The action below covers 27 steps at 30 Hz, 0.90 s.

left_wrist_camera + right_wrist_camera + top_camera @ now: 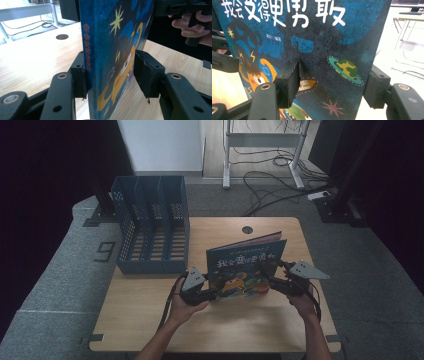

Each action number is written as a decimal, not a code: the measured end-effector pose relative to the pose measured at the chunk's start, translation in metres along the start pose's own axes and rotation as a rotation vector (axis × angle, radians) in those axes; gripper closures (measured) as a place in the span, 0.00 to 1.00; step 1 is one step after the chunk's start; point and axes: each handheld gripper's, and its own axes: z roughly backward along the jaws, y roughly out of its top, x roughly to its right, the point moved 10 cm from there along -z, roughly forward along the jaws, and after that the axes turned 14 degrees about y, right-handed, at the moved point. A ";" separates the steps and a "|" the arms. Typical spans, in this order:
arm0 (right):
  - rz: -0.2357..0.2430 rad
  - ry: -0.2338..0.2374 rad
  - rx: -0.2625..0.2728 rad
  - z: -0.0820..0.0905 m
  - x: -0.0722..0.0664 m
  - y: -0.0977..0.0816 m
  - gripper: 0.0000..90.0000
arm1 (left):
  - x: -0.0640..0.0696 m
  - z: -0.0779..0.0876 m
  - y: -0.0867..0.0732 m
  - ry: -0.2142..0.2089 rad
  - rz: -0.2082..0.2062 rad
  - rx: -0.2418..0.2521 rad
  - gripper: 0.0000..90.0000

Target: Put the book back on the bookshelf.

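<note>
Blue hardcover picture book with white title lettering stands upright on the pale wooden table, right of the blue slotted file rack. My left gripper straddles its spine edge, one pad off the cover; my right gripper clamps its opposite edge.

My book cover: white title 我会变得更勇敢; same title in red down spine. Floor mat beside tabletop: big "9".
</note>
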 end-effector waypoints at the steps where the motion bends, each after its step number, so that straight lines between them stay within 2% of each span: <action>1: 0.000 0.000 0.000 0.000 0.000 0.000 0.41 | -0.001 0.000 0.000 0.003 0.000 0.000 0.54; 7: 0.010 0.023 0.000 -0.004 -0.005 0.001 0.41 | -0.006 0.002 0.002 0.002 0.003 0.002 0.57; 12: 0.021 0.042 -0.006 -0.007 -0.009 0.001 0.42 | -0.005 0.006 0.009 -0.027 0.006 0.018 0.61; 14: 0.041 0.061 -0.020 -0.012 -0.015 0.001 0.41 | -0.003 0.008 0.013 -0.032 -0.008 0.025 0.61; 16: 0.059 0.042 -0.030 -0.013 -0.016 0.000 0.41 | -0.004 0.011 0.015 -0.030 -0.008 0.035 0.62; 27: 0.062 0.062 -0.032 -0.017 -0.018 0.002 0.42 | -0.011 0.016 0.021 -0.061 0.040 0.056 0.65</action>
